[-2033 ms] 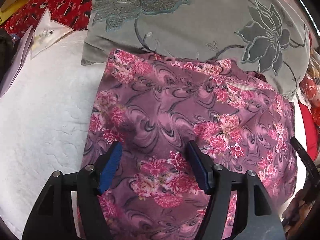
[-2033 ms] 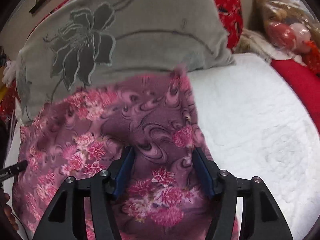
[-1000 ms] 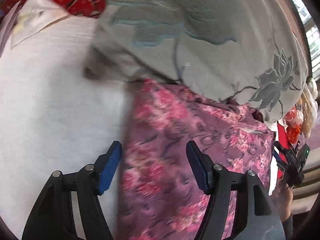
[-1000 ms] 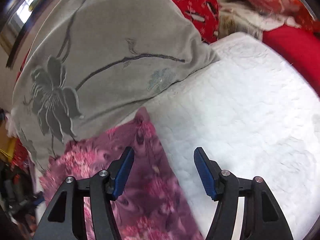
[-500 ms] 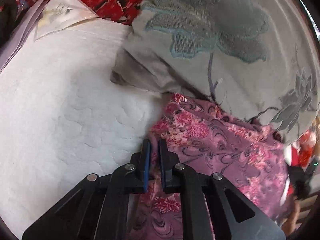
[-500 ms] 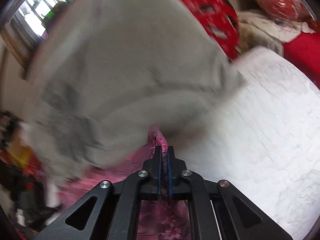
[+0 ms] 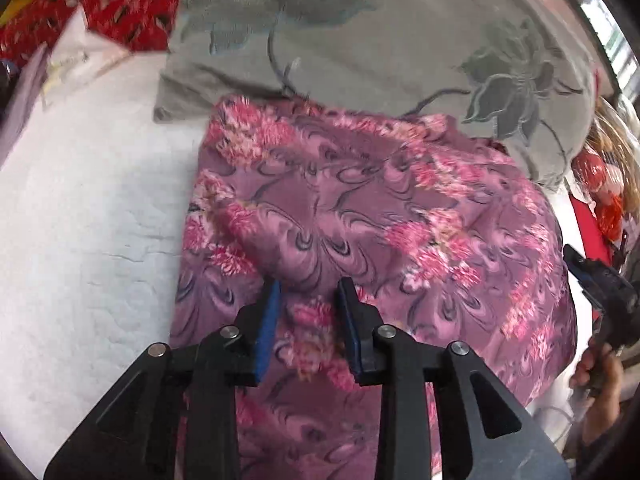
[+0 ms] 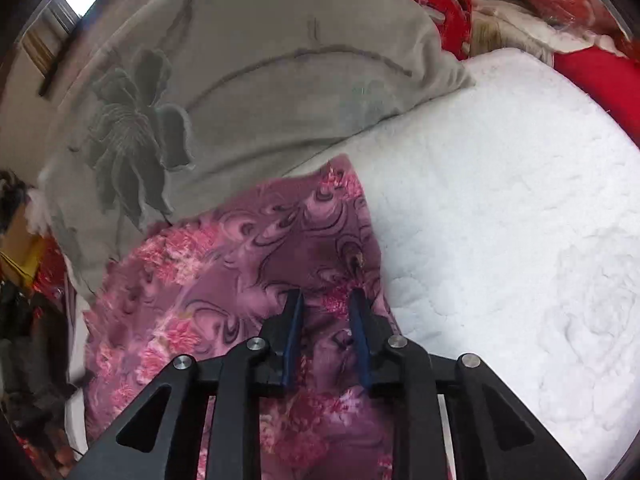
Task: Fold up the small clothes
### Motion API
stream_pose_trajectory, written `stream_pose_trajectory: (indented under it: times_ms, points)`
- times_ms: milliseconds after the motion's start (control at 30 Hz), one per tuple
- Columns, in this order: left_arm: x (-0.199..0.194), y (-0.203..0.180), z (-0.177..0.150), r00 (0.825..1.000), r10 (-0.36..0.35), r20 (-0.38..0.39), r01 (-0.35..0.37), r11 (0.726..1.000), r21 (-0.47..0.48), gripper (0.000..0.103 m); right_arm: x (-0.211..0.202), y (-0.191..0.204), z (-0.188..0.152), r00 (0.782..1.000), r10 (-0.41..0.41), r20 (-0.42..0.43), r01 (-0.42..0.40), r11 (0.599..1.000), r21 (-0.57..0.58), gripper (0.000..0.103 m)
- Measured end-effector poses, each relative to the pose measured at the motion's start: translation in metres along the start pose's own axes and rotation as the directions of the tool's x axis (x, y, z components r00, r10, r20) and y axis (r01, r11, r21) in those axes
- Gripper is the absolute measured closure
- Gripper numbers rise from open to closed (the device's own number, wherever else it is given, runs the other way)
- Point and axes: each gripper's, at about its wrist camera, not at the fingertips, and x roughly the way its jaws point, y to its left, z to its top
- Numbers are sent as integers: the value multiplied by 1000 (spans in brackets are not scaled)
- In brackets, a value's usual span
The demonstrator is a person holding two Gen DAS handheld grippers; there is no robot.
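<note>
A purple garment with pink flowers (image 7: 360,216) lies on a white quilted bed cover (image 7: 88,240), its far edge against a grey pillow. It also shows in the right wrist view (image 8: 224,272). My left gripper (image 7: 309,286) is open, its jaws a short way apart, with a fold of the garment's cloth lying between them. My right gripper (image 8: 326,298) is open too, jaws slightly apart over the garment near its right edge. The right gripper and the hand that holds it show in the left wrist view (image 7: 604,284).
A large grey pillow with a flower pattern (image 7: 380,40) lies behind the garment, also in the right wrist view (image 8: 240,80). Red patterned cloth (image 7: 120,12) and white papers (image 7: 76,56) are at the far left. A red cushion (image 8: 592,72) lies at the right.
Half a second ago both grippers were shut on the garment's far corners by the pillow. Now both have drawn the cloth back toward me and opened partly, and the garment lies folded.
</note>
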Motion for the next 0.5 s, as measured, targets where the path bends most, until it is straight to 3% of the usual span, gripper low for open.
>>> stream_pose_trajectory:
  times_ms: [100, 200, 233, 267, 333, 433, 500]
  points:
    - [-12, 10, -6, 998, -65, -15, 64, 996, -69, 74, -27, -2, -14, 998, 46, 39, -45, 999, -19, 74]
    - [-4, 20, -23, 998, -44, -54, 38, 993, -114, 57, -21, -17, -38, 998, -14, -67, 11, 998, -58, 73]
    - [-4, 21, -27, 997, -52, -53, 46, 993, -107, 57, -17, -21, -45, 995, -27, -99, 21, 998, -61, 76]
    - [-7, 20, -29, 998, -48, -47, 43, 994, -103, 57, -28, -20, -49, 998, -27, -52, 23, 997, -74, 76]
    - [-17, 18, -32, 996, -63, -69, 55, 992, -118, 57, -37, -13, -47, 996, -65, -67, 60, 995, -74, 72]
    - [-22, 24, -44, 991, -100, -90, 86, 985, -147, 56, -54, 9, -53, 998, -44, -37, 39, 991, -132, 70]
    - [-17, 27, -55, 989, -72, -133, 53, 989, -141, 57, -55, 24, -66, 998, -40, -52, 30, 983, -180, 59]
